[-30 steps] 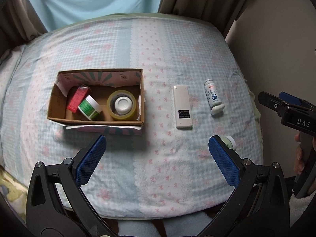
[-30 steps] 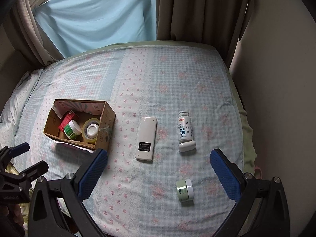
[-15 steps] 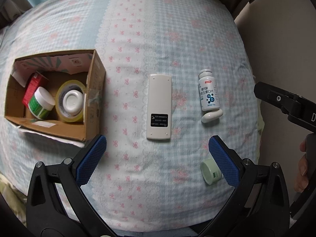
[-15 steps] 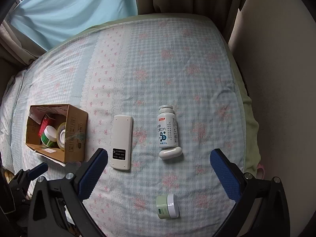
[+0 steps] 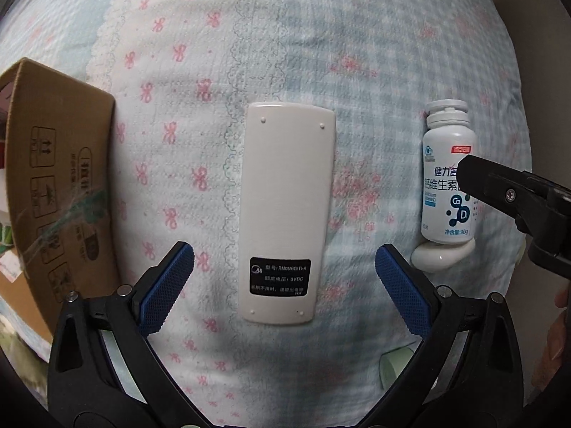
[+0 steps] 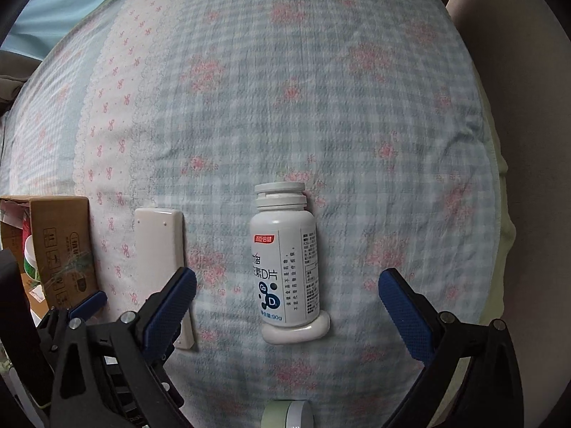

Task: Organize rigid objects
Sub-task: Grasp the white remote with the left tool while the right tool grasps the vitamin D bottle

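A white remote (image 5: 285, 210) lies face down on the bedspread; my left gripper (image 5: 284, 281) is open, its blue pads on either side of the remote's near end. A white vitamin bottle (image 6: 285, 264) lies on its side with a small white oval piece (image 6: 296, 331) at its base; my right gripper (image 6: 287, 303) is open and straddles the bottle's lower half. The remote also shows in the right wrist view (image 6: 160, 246), the bottle in the left wrist view (image 5: 446, 174). A small pale green jar (image 6: 285, 415) lies at the near edge.
A cardboard box (image 5: 60, 185) stands left of the remote, holding a green-labelled jar (image 6: 30, 260) and other items. A wall (image 6: 528, 107) borders the bed on the right. The bedspread (image 6: 285, 89) stretches beyond the objects.
Both grippers have dropped close to the bed: the left now straddles the remote, the right the bottle. Both stay open.
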A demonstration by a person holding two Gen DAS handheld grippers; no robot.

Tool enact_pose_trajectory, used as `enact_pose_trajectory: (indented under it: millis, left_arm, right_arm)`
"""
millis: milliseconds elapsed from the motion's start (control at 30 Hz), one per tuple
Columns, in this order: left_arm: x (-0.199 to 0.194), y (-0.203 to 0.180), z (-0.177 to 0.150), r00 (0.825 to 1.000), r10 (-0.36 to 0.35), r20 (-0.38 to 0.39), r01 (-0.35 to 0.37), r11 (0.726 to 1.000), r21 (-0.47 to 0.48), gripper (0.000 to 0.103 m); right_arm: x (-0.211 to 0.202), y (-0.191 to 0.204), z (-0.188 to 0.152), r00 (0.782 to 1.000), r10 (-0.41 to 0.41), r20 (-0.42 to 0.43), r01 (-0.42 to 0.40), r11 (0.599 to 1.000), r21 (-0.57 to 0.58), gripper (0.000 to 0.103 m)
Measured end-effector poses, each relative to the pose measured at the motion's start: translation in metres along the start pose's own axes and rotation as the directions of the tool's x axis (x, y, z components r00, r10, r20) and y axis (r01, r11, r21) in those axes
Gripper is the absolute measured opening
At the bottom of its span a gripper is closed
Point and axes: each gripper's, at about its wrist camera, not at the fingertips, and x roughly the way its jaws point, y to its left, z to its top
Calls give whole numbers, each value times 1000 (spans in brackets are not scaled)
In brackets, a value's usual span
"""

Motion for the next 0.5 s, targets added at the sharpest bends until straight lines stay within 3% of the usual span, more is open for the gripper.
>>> enact_pose_trajectory:
  millis: [167,300,500]
  left_arm:
    - [21,-4,4,999,24,-31,-24,999,26,99]
    - [32,-1,6,998,26,-52,-25,1000,15,79]
    - [37,-7,7,997,68,-48,-66,997,32,72]
  right_arm:
    - [27,0,2,998,-6,-58,5,1000,-16,94]
    - [39,-3,1,995,18,-94,-18,1000,-3,83]
    - [48,0,-1,993,12,-114,-14,1000,-21,64]
